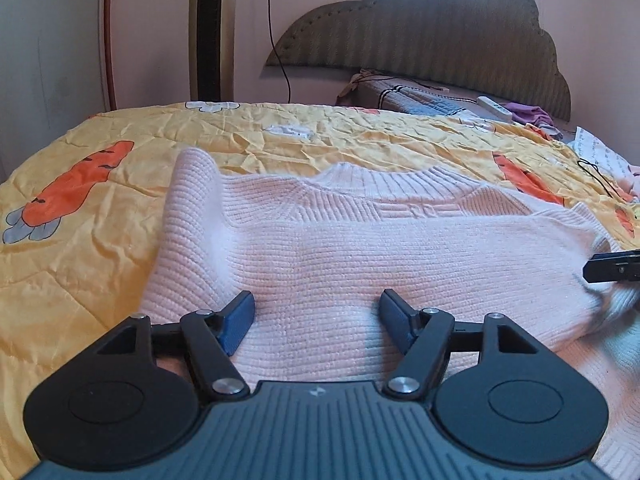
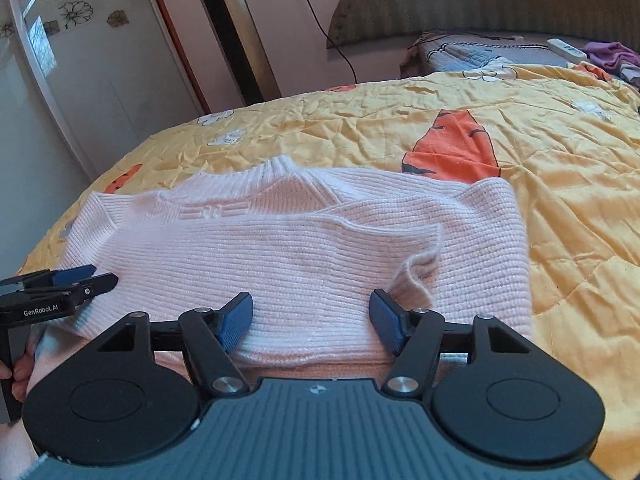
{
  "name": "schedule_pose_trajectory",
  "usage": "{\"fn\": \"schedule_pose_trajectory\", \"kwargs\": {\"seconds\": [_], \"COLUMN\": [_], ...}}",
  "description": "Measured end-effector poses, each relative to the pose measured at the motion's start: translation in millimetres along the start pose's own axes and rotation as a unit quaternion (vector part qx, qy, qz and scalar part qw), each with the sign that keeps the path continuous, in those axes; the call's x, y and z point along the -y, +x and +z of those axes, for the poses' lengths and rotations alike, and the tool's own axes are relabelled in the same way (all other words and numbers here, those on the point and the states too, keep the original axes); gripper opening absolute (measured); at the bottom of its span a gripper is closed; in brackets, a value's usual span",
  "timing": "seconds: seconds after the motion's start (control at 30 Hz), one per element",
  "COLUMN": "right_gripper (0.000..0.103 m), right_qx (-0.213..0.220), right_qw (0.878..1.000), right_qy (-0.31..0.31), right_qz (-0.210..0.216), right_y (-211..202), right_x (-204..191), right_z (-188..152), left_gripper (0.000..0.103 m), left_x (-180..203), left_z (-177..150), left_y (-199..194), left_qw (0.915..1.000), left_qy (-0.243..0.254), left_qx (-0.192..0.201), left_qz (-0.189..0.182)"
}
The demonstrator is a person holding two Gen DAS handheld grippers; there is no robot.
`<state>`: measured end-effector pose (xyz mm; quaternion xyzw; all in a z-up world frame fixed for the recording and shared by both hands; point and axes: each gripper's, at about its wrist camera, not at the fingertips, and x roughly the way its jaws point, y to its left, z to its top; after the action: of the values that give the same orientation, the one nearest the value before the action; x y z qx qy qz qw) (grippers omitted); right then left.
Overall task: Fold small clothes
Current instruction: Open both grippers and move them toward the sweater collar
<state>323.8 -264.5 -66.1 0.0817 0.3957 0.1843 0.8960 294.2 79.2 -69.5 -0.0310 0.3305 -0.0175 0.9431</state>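
A pale pink knitted sweater (image 1: 360,256) lies partly folded on the yellow carrot-print quilt (image 1: 88,264), with its ribbed collar (image 1: 360,176) at the far side. My left gripper (image 1: 316,308) is open just above the sweater's near left part, with only flat knit between its blue pads. My right gripper (image 2: 312,308) is also open, over the near folded edge of the sweater (image 2: 304,264), and a sleeve cuff (image 2: 420,260) lies just beyond its right pad. Each view catches the other gripper at its side edge: the right gripper (image 1: 592,268) and the left gripper (image 2: 102,276), held by a hand.
At the bed's far end stand a grey padded headboard (image 1: 432,28), a folded blanket (image 1: 420,96), a white power strip (image 1: 494,108) and purple cloth (image 1: 528,114). A tall tower fan (image 2: 232,32) and a wardrobe door (image 2: 80,60) stand past the left edge. A black cable (image 1: 600,178) lies at the right.
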Motion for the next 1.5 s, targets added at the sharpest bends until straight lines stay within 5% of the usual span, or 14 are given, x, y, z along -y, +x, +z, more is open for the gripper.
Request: {"fn": "schedule_pose_trajectory", "kwargs": {"seconds": [0.1,0.2,0.27,0.43,0.57,0.67,0.77,0.93,1.03,1.2,1.37,1.5], "right_gripper": [0.07,0.086,0.093,0.093,0.092,0.093,0.097,0.099,0.096,0.098,0.087,0.087], "right_qx": [-0.003,0.022,0.05,0.059,0.019,0.001,-0.025,0.0,-0.017,0.039,-0.026,-0.085], "right_qw": [1.0,0.999,0.998,0.998,0.999,0.998,0.996,0.998,0.998,0.999,0.994,0.982], "right_qy": [0.001,0.042,0.042,0.019,0.016,-0.006,-0.014,-0.043,-0.036,-0.019,-0.104,-0.169], "right_qz": [-0.02,-0.008,-0.001,-0.004,-0.032,-0.064,-0.082,-0.049,-0.05,-0.008,-0.011,-0.029], "right_y": [-15.8,-53.4,-70.9,-56.8,-12.1,15.4,36.6,30.1,22.2,2.0,77.1,132.2], "right_x": [-6.4,-5.5,-9.6,-28.1,-30.0,-27.6,-13.8,-7.7,-8.8,-3.4,-33.4,-54.0], "right_z": [0.2,-7.0,-8.4,15.5,32.1,36.9,25.7,9.2,27.6,76.2,113.6,117.9], "left_gripper": [0.068,0.069,0.07,0.07,0.07,0.071,0.077,0.078,0.077,0.079,0.079,0.079], "left_x": [-8.7,-4.5,7.1,23.5,13.2,-10.8,-31.4,-34.5,-29.9,-1.5,8.3,8.7], "left_z": [-1.8,-5.1,1.6,31.6,54.3,54.9,45.5,46.6,54.7,81.1,94.2,91.6], "left_y": [-35.9,-74.5,-75.9,-21.4,24.6,56.0,60.2,61.6,41.8,28.0,95.0,121.3], "left_qw": [0.9992,0.9958,0.9952,0.9983,0.9969,0.9948,0.9982,0.9986,0.9982,0.9971,0.9927,0.9913], "left_qy": [-0.014,-0.004,0.017,0.037,0.046,0.022,-0.004,-0.005,-0.001,0.055,0.092,0.115], "left_qx": [0.029,0.091,0.096,0.04,0.009,-0.049,-0.025,-0.016,-0.016,0.025,-0.039,-0.057], "left_qz": [0.025,0.01,0.009,0.022,0.063,0.087,0.053,0.049,0.057,0.046,0.067,0.029]}}
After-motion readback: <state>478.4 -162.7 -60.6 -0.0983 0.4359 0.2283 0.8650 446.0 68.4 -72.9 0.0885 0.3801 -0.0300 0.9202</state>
